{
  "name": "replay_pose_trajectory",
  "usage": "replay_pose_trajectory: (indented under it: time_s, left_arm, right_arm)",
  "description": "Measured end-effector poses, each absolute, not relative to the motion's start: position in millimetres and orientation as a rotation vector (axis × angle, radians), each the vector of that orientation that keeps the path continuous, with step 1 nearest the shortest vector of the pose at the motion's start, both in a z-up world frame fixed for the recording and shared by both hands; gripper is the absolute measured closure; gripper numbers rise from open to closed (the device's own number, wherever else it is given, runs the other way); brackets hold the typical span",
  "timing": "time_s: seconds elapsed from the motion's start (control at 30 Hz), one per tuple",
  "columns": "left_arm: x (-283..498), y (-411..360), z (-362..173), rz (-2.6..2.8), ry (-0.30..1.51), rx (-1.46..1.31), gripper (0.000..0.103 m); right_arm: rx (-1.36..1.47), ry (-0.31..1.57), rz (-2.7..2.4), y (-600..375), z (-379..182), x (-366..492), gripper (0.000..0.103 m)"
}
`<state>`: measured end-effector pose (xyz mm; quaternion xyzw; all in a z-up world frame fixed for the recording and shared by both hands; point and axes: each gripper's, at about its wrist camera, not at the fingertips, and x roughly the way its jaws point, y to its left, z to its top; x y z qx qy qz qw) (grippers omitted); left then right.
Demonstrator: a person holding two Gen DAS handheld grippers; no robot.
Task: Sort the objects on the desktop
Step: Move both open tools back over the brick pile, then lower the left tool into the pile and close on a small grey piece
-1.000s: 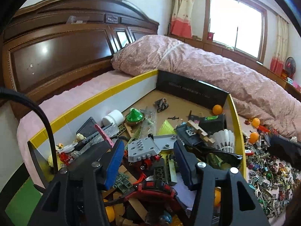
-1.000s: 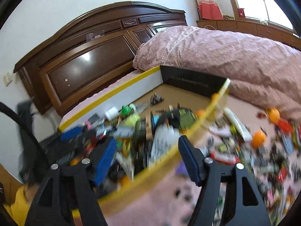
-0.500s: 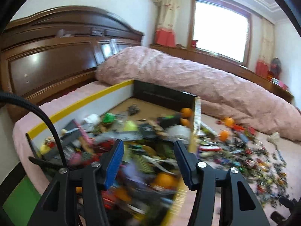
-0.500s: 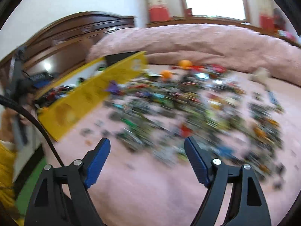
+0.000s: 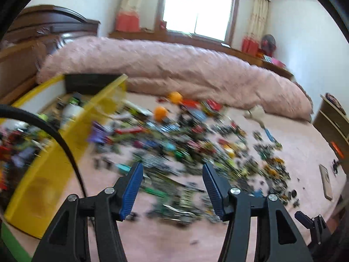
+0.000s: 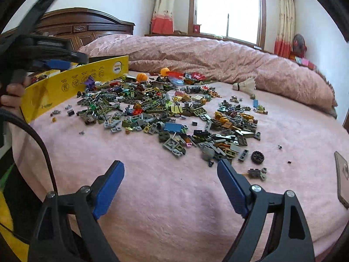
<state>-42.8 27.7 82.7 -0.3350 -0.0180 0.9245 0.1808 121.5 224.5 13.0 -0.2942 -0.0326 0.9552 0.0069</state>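
Small plastic building bricks and odd parts (image 6: 170, 113) lie scattered in a wide heap on the pink fuzzy bedspread (image 6: 152, 196) ahead of you. At far left stands the yellow cardboard box (image 6: 72, 83), its printed wall touching the heap's left edge, with more toys blurred inside it in the left wrist view. Your left gripper (image 5: 172, 181) hangs above the near edge of the heap, blue pads spread apart with nothing between them; that view is smeared, so single pieces there cannot be told. Two orange balls (image 6: 141, 76) sit at the far side of the heap near the rolled pink quilt (image 6: 218, 56). Your right gripper (image 6: 170, 181) hovers over bare bedspread, jaws wide and empty, the heap just beyond its tips. Right of the heap, a white feather shuttlecock (image 6: 245, 85) rests by the quilt, a small black toy wheel (image 6: 257, 157) lies apart, and a flat tan phone-like slab (image 6: 342, 179) lies at far right.
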Motion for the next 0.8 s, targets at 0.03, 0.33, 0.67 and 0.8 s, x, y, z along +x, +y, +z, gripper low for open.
replay_pose_trajectory:
  time_s: [0.03,0.33,0.67,0.8]
  left_arm:
    - [-44,36,76,2.604,-0.043,-0.960,0.045]
    - [-69,90,35,2.492,0.055,-1.046,0.045]
    - [-95,106,10,2.456,0.077,-1.154,0.045]
    - [-101,99,5,2.473,0.036,-1.171,0.045]
  right_arm:
    - [-0.904,-0.124,2.990,224,11,124,0.014]
    - [-0.904,-0.054,3.014,229,-8,124,0.014]
    - [-0.884,0.054,3.046,236,-18,123,0.004]
    - [-0.877,0.081,3.068,238,-19,124,0.001]
